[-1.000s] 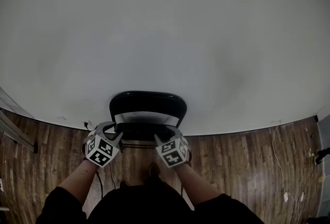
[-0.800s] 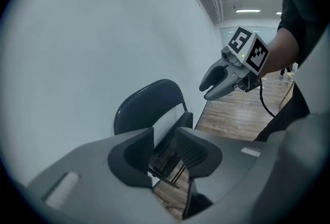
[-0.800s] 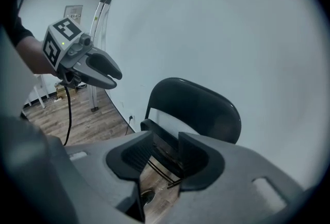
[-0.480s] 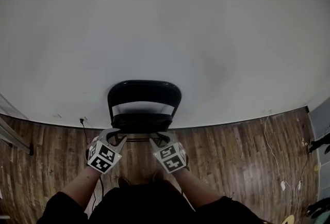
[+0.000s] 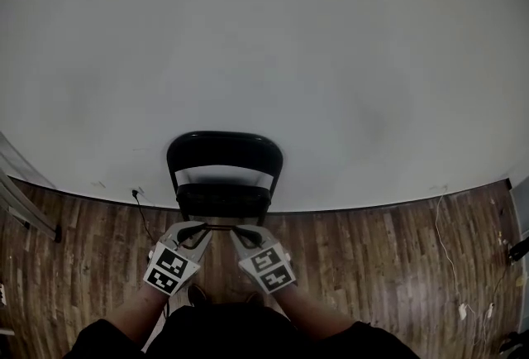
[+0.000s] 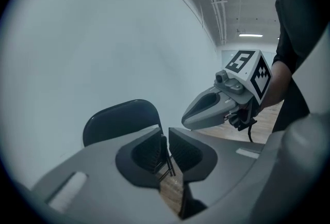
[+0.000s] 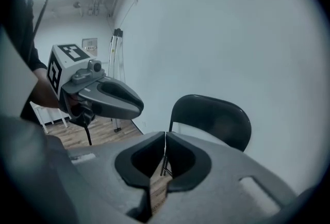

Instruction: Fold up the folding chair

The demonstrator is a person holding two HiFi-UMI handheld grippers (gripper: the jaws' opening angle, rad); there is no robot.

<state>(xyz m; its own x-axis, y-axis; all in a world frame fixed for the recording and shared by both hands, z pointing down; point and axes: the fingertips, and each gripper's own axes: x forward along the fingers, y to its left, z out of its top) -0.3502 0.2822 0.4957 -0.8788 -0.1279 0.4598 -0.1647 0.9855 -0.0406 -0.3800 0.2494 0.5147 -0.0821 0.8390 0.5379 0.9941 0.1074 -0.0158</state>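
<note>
Both empty grippers have just been closing: right gripper [image 7: 165,140] clenched, left gripper [image 6: 166,141] a slit apart, seemingly clear of the chair [image 5: 225,152].

We are wearing a black top [image 5: 223,334] with short sleeves. Our left gripper [image 5: 202,232] and right gripper [image 5: 235,232] are showing smooth grey shells, each carrying a white cube [image 5: 173,269] with black square markers.

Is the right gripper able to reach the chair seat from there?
Probably yes: the seat sits just ahead of the right gripper, nothing between, though its shut fingers must open first.
</note>
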